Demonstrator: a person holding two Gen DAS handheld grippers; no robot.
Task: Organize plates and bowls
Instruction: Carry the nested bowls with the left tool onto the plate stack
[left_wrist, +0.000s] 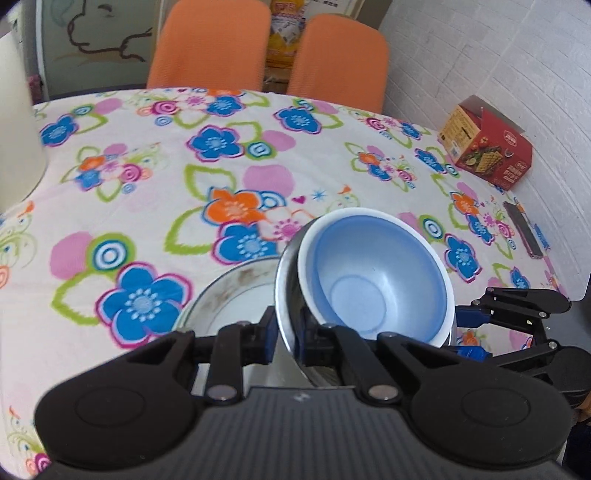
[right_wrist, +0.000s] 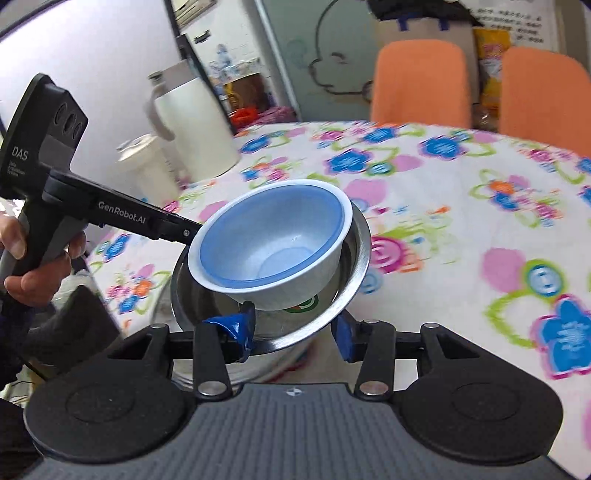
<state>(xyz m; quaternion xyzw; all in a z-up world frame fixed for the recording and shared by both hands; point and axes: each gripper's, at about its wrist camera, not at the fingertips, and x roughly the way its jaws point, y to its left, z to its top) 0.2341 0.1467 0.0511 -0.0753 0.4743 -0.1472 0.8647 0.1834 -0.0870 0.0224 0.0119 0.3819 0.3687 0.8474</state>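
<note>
Left fingers (left_wrist: 287, 334): I have them clenched on the near rim of the steel bowl (left_wrist: 286, 295), one blue pad inside, one outside.
Right fingers (right_wrist: 295, 328): spread wide, released, around the steel bowl's near edge; I cannot tell if they touch it.
Blue bowl (right_wrist: 273, 236): nested in the steel bowl, tipped, white rim showing.
Steel bowl: tilted, held above the desk (left_wrist: 147, 177) and over a steel plate (left_wrist: 236, 291).
Left hand (right_wrist: 33, 262): gripping the left handle.
Desk far right: red box (left_wrist: 487, 147); far left: white jug (right_wrist: 192, 122).
</note>
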